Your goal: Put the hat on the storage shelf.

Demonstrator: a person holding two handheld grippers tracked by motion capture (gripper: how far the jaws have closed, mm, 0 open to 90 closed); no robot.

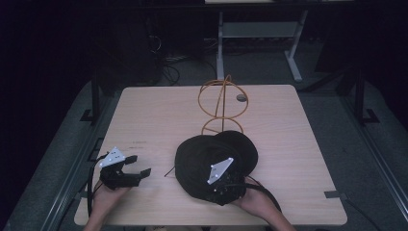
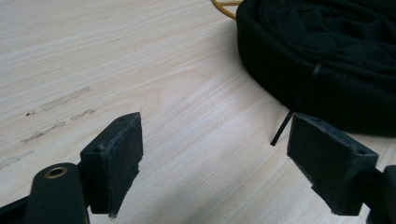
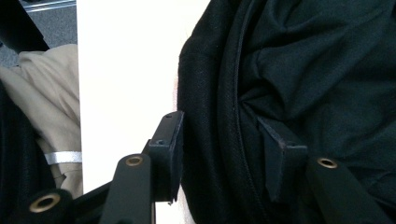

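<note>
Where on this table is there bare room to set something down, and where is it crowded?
Bare wood: the far left of the table, beyond the left gripper, and the right side past the black hat. Crowded: the middle, where the orange wire stand meets the hat and the right gripper.

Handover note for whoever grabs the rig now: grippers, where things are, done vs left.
Left gripper: open, idle over bare table, left of the black hat.
Right gripper: jaws astride the hat's near rim, one outside, one inside; not clearly clamped.
Hat lies upside down at the table's front centre, just in front of the orange wire stand, which holds nothing.
Done: rim straddled.
Left: probably close, lift and set the hat on the stand.
</note>
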